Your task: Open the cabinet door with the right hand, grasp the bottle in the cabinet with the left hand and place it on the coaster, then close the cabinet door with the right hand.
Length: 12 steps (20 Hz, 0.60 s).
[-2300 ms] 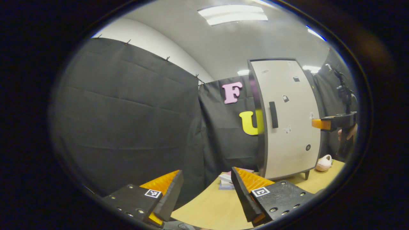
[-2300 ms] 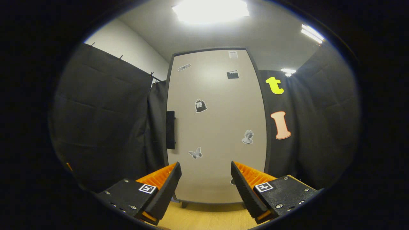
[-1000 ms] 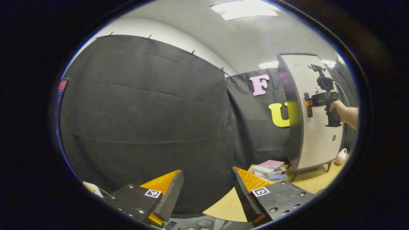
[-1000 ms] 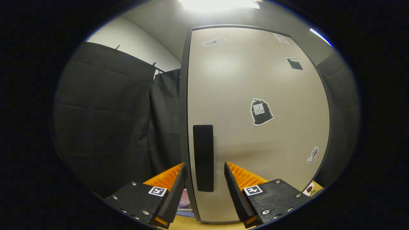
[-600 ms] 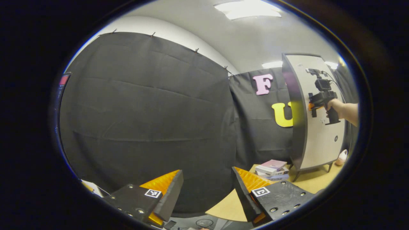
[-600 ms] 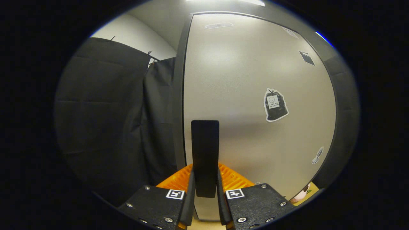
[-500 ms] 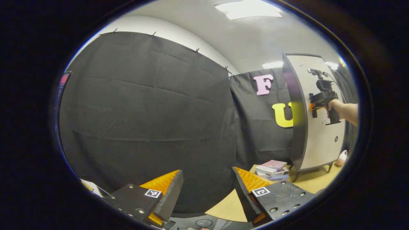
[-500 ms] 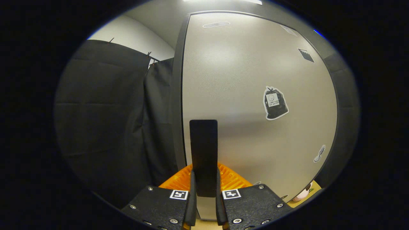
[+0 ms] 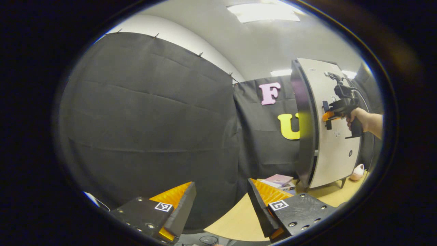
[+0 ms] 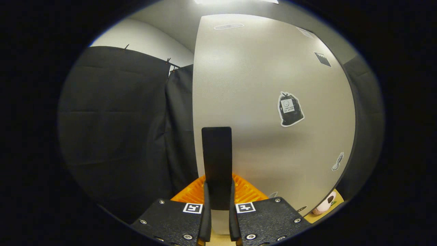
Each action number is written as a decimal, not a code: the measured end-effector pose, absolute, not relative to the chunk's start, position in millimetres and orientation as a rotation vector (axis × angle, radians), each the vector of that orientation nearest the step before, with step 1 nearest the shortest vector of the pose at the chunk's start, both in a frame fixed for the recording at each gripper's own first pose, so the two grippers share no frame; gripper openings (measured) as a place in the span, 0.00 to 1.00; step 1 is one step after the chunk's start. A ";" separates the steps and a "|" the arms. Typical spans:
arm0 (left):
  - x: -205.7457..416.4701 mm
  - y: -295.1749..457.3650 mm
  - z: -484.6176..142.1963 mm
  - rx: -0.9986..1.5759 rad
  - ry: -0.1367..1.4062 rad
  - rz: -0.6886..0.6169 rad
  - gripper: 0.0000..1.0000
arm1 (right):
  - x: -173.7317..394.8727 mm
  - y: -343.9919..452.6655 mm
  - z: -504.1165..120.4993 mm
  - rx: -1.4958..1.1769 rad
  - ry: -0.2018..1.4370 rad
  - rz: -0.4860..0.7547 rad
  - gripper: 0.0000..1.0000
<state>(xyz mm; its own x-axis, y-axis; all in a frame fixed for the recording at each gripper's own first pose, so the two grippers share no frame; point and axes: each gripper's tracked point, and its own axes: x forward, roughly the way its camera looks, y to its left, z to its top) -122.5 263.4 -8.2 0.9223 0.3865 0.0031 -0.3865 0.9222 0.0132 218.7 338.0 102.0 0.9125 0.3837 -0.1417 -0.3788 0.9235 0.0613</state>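
Right gripper [image 10: 217, 205] clamped on the black door handle [image 10: 216, 164], both fingers pressed against its sides. Cabinet door [image 10: 269, 112] pale, stickered, slightly ajar at its left edge in the left gripper view. Left gripper [image 9: 222, 201] wide apart, gripping nothing, low over the wooden table [image 9: 235, 218]. Books [image 9: 280, 180] stacked just beside the cabinet [image 9: 307, 136]; bottle hidden

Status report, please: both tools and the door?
Right tool shut on handle. Door just cracked open. Left tool open, idle over table. Nothing blocking.
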 end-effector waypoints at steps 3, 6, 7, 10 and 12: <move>-107.0 242.3 -8.0 0.006 -0.003 0.342 0.91 | 204.8 333.3 104.7 0.031 0.153 0.423 0.21; -97.1 220.9 -4.8 0.001 -0.007 0.304 0.91 | 196.9 329.0 105.6 0.043 0.164 0.455 0.21; -94.1 211.3 -2.3 -0.005 -0.010 0.284 0.91 | 197.5 328.1 104.6 0.044 0.168 0.465 0.21; -87.8 191.6 0.8 0.002 -0.016 0.249 0.86 | 195.0 323.3 104.3 0.049 0.173 0.490 0.21; -87.1 178.5 6.0 0.003 -0.022 0.230 0.91 | 192.8 320.7 104.1 0.052 0.177 0.506 0.21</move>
